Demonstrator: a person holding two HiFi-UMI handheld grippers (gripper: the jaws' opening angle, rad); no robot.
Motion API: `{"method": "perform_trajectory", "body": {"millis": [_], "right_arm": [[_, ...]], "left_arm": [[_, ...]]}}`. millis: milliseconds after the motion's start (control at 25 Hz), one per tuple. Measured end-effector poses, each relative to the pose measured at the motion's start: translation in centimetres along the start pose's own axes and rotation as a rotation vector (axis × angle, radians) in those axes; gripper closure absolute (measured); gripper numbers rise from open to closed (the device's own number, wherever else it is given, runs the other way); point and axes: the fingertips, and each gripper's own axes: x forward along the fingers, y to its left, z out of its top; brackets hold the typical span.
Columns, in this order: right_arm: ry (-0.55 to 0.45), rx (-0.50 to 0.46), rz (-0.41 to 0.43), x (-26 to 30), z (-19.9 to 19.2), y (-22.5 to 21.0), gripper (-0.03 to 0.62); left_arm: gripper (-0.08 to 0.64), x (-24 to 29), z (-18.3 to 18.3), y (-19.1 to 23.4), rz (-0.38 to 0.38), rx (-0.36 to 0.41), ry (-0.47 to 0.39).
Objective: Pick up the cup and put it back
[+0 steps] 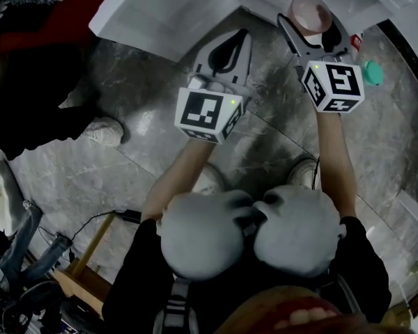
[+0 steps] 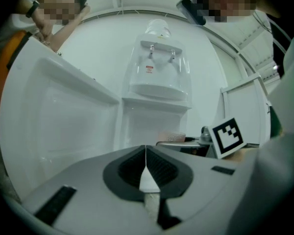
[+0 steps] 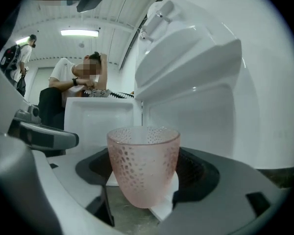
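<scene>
A pink dimpled glass cup [image 3: 143,163] stands upright between the jaws of my right gripper [image 3: 144,192], which is shut on its sides. In the head view the cup [image 1: 310,12] and right gripper [image 1: 308,35] hang over the floor, close in front of the white water dispenser [image 1: 188,12]. My left gripper [image 1: 242,37] is to the left of it, shut with nothing in it, its tips [image 2: 146,153] pressed together. The left gripper view faces the dispenser [image 2: 159,77], whose lower cabinet [image 2: 147,124] is open, and shows the cup's rim [image 2: 172,137] at the right.
The cabinet door [image 2: 59,116] swings out wide to the left. A teal object [image 1: 373,73] lies on the marble floor by my right gripper. Another person's shoe [image 1: 104,131] is at the left, and cables and a wooden frame [image 1: 90,249] at the lower left. People stand behind.
</scene>
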Motion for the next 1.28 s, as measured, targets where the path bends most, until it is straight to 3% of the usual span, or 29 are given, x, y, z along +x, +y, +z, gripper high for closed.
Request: {"method": "perform_trajectory", "body": {"millis": [160,280,920,1080,1280], "right_arm": [[0.036,0.061,0.014,-3.6,2.7,2.2,0.207],[0.023,0.042,0.048,-5.1,4.6,4.3,0.207],[0.046,0.005,0.185,-4.1,5.4,6.5,0.207],[0.054,-0.002,0.246,-4.1,7.1,6.0,0.207],[0.067,-0.101,0.270,-4.9,10.7,6.3,0.207]], "left_arm": [[0.546,-0.6,1.2,-0.6,-0.005,0.003,-0.022],[0.546,-1.0,2.0,-0.7,-0.002,0.007,-0.038],[0.546,-1.4,2.3,0.5,0.019,0.040,-0.038],[0.546,-1.3,3.8,1.2,0.000,0.081,-0.029],[0.546,-1.5,7.5,1.3,-0.064,0.153,-0.035]]}}
